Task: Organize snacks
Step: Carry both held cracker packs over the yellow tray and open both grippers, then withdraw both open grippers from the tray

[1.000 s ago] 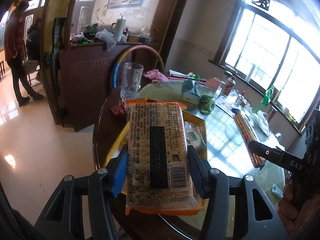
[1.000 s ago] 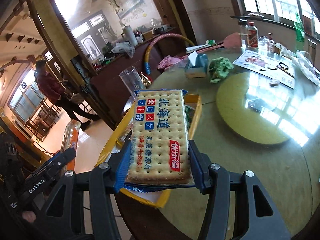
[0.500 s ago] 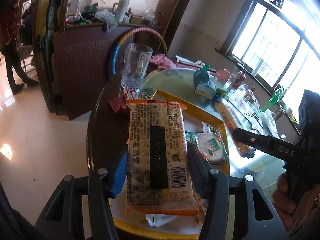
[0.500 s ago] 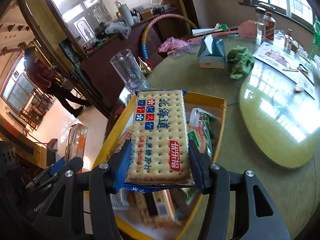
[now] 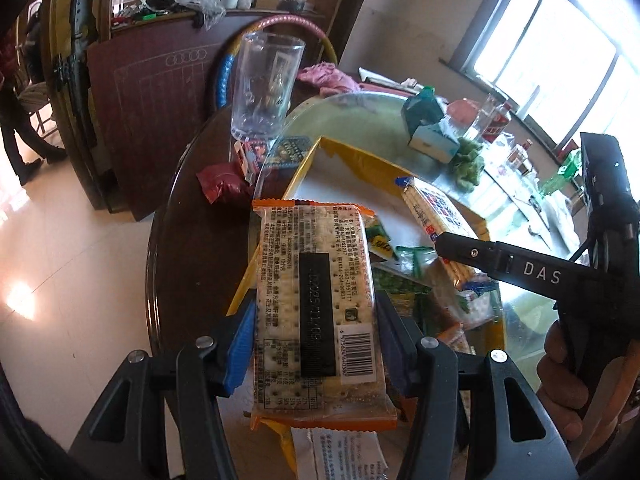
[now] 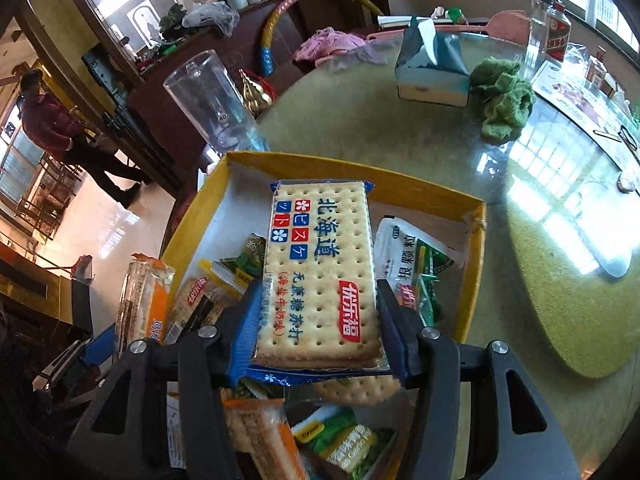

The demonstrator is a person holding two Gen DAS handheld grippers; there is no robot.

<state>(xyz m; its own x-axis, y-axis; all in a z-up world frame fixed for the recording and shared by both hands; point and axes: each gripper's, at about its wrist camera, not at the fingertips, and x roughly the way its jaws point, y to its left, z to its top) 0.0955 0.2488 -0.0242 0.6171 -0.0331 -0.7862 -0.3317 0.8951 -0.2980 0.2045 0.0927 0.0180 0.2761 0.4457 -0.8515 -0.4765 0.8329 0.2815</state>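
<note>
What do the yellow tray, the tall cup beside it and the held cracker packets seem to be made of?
Yellow tray: probably cardboard, matte, with a torn corner.
Tall cup: clear, glass or plastic.
Orange packet and blue packet: glossy clear plastic film; crackers show through.

Glossy plastic cracker wrapper; matt yellow cardboard box; clear glass tumbler; reflective glass tabletop.

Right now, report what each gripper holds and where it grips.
Left gripper pinches the orange cracker pack by its long sides, near the barcode end. Right gripper pinches the blue cracker pack likewise.
</note>
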